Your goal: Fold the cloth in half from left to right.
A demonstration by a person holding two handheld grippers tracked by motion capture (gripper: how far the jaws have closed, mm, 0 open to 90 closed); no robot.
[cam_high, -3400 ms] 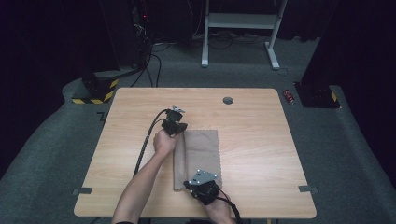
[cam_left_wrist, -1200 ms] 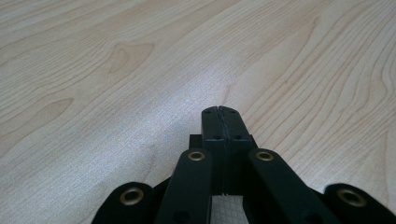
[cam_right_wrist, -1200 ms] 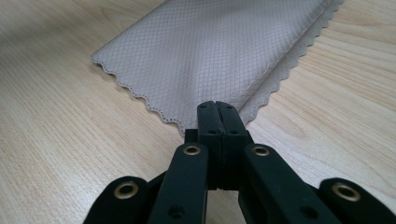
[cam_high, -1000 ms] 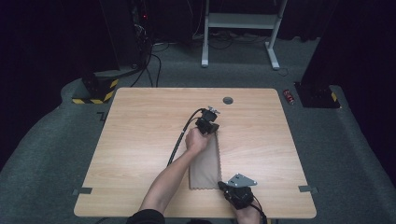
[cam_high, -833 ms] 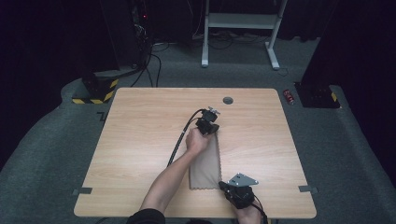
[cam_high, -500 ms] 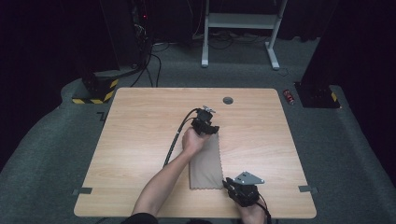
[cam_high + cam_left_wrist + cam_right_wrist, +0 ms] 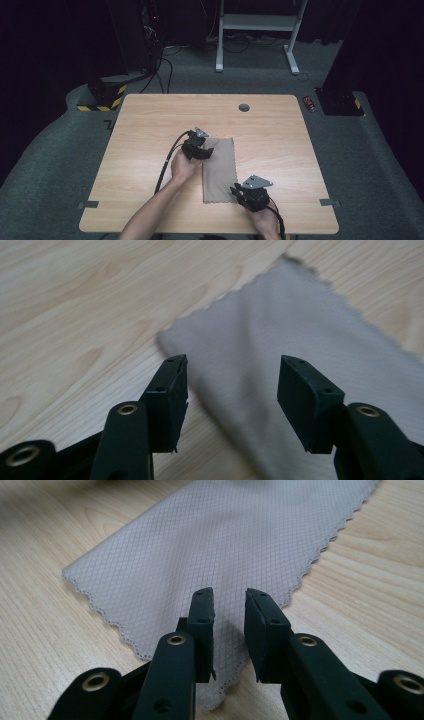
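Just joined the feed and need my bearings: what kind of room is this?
Probably a lab or test room, not a home: a bare wooden table on grey carpet, a hazard-striped black-and-yellow block, loose cables and a white desk frame behind.

Light wood table [image 7: 150, 125] with rounded corners, small dark round grommet [image 7: 244, 107] near its far edge. Grey carpet floor [image 7: 60, 165]; black-yellow striped block [image 7: 102, 95] off the far left corner, small red item [image 7: 310, 103] off the far right. White metal frame [image 7: 255, 22] and loose cables [image 7: 165, 60] behind, dark background.
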